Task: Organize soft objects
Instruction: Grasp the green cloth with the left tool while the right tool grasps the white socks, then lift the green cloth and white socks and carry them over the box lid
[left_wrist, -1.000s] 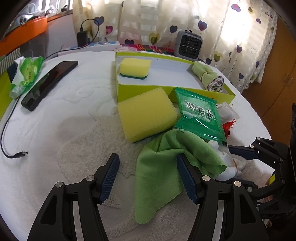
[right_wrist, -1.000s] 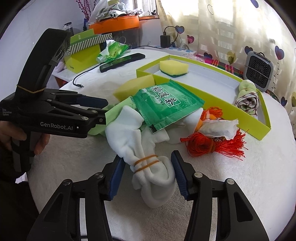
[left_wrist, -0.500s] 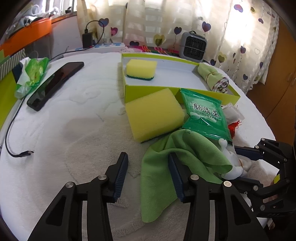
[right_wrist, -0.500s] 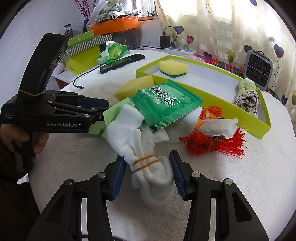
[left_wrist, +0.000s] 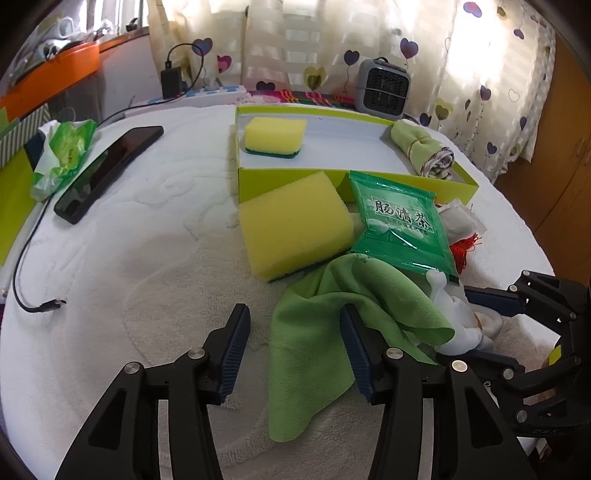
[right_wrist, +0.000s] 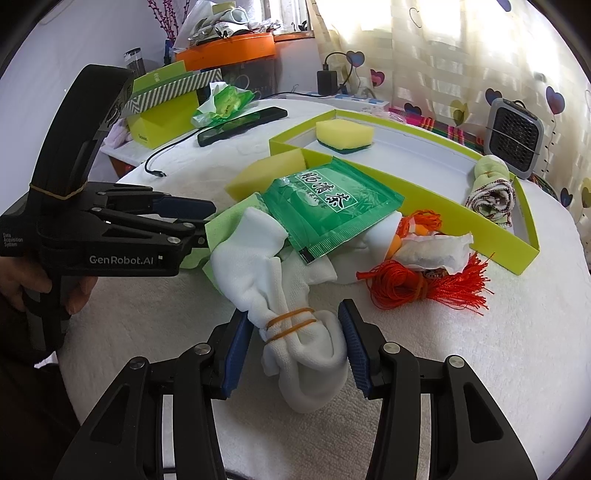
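Both claws low over the soft pile, bottom centre of each frame.

My left gripper (left_wrist: 293, 347) is opening, its right pad on the green cloth (left_wrist: 314, 354); my right gripper (right_wrist: 293, 343) pinches the banded white sock bundle (right_wrist: 295, 332).

Both handheld tools are matte black plastic. The left claw (left_wrist: 293, 347) and right claw (right_wrist: 293, 343) each carry two angular linkage arms with silver screw heads and ribbed dark-blue pads (right_wrist: 236, 354). The left tool's side reads "GenRobot.AI" in white; a thin yellow rubber band (right_wrist: 55, 194) rings its handle.
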